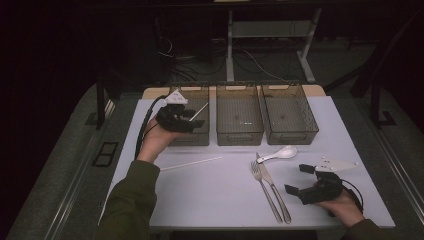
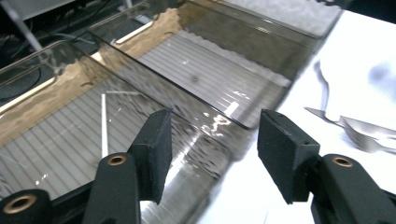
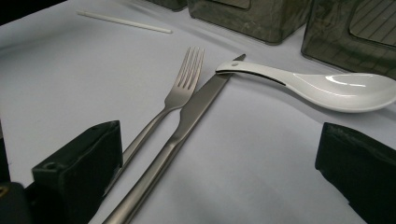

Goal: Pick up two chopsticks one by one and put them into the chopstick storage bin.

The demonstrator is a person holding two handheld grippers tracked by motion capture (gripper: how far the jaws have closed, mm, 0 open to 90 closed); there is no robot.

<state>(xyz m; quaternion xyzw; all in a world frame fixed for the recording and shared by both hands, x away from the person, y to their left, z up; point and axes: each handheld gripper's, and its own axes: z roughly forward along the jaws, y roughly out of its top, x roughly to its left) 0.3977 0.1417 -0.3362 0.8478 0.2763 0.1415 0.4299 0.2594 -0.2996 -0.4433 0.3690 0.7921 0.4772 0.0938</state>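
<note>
Landmark: the middle bin [image 1: 239, 116] of three smoky clear bins in a row at the far side of the white table [image 1: 215, 192].
Right gripper [image 1: 302, 182]: nearest, at the table's front edge, well to the right of and nearer than the middle bin; jaws spread wide, holding nothing. Its own view cuts off both jaws at the bottom and sides.
Fork [image 1: 264, 187]: one, nearer than the middle bin and slightly right, tines toward the bins. Its handle passes behind the left jaw in the right gripper view.
Knife [image 1: 272, 187]: one, just beside the fork on its right, tip toward the bins.
Spoon [image 1: 279, 153]: one, white, between the knife tip and the bins, its handle end resting on the knife tip in the right gripper view [image 3: 322, 84].
White stick on table [image 1: 191, 163]: one, thin, nearer than the middle bin and to its left.
Left gripper [image 1: 190, 116]: over the left bin [image 1: 196, 134], jaws apart and empty.
White stick in bin [image 2: 104, 124]: one, lying in the left bin. The high view shows it slanting up beside the gripper [image 1: 199, 111].
Right bin [image 1: 289, 112]: looks empty; blurred and cropped in the left gripper view.
Count: three bins, two sticks, one each of fork, knife, spoon.
Beyond the table: dark floor with cables, hard to make out.
</note>
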